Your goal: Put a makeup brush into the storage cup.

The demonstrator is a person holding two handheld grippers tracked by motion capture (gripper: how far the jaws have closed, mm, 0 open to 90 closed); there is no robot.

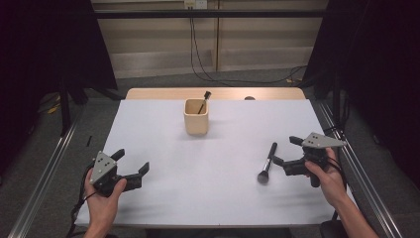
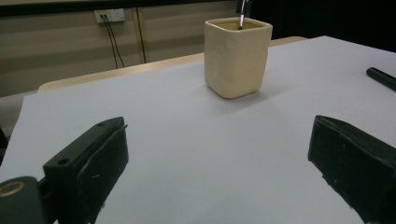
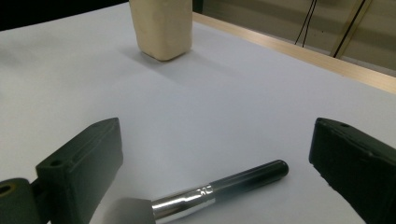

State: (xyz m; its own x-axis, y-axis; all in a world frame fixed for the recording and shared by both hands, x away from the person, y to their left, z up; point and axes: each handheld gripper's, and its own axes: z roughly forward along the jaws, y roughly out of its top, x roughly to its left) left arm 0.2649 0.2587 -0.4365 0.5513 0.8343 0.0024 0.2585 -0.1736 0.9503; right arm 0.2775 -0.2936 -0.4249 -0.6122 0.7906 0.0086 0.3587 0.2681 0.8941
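The right gripper (image 1: 288, 151) has its jaws spread wide, holding nothing; in the right gripper view the makeup brush (image 3: 219, 189) lies on the sheet between them, touching neither, its black handle pointing away and its silver ferrule nearer the camera. The bristle head is blurred and cut off at the bottom edge there. In the high view the brush (image 1: 267, 163) lies just left of that gripper, bristles toward the person. The left gripper (image 1: 133, 162) is also wide open and empty, low over the near left of the table, well apart from the brush.

Farther out, a cream square cup (image 1: 196, 116) stands upright near the far middle, with a second, thinner brush (image 1: 203, 102) leaning inside it; its tip is probably dark bristles, though it is too small to be sure.

The table (image 1: 218, 188) is covered by a white sheet, with a wooden strip bare along the far edge. Beyond are black curtains at both sides, a pale wall panel, trailing cables and a grey floor.
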